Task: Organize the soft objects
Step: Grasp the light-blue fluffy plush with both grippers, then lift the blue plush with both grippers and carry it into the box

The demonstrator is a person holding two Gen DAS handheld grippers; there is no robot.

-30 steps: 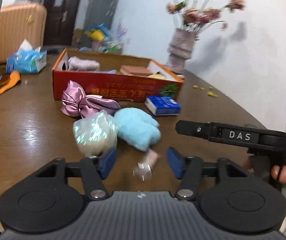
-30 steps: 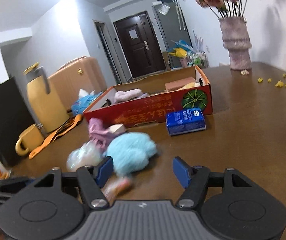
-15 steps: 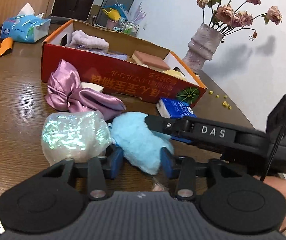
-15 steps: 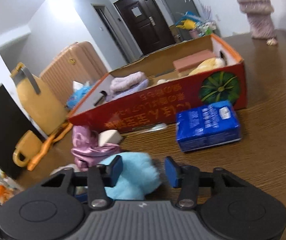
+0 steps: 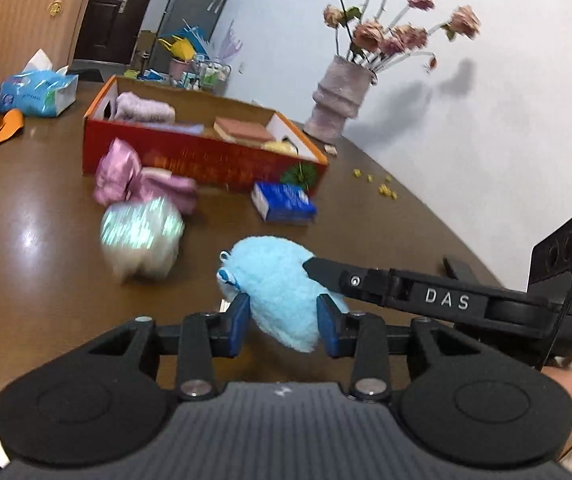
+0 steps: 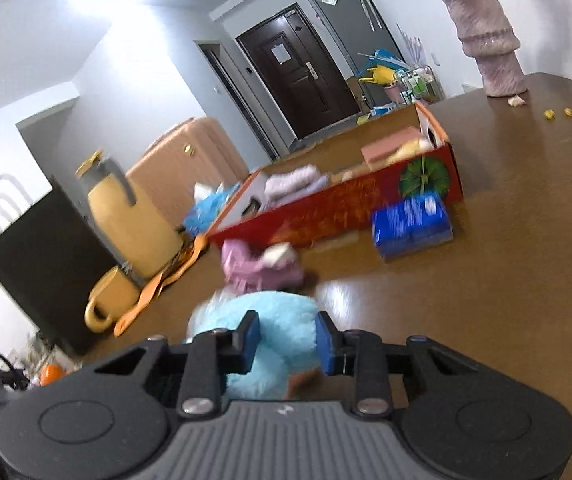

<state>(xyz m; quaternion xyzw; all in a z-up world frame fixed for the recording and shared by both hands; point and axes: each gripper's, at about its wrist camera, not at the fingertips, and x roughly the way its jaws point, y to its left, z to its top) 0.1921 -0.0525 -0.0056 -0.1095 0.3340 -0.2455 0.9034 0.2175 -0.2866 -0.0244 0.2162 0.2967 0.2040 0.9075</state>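
Left gripper (image 5: 282, 326): closed on the fluffy light-blue plush toy (image 5: 276, 292), lower centre of frame.
Right gripper (image 6: 286, 340): jaws closing on the same plush toy (image 6: 274, 328), pads pressing its sides.
Iridescent wrapped soft ball (image 5: 140, 236): left of the toy, on the brown wooden bench (image 5: 38, 248).
Pink satin bow (image 5: 138, 184): behind the ball.
Red cardboard box (image 5: 202, 160): farther back, centre, holding soft items.
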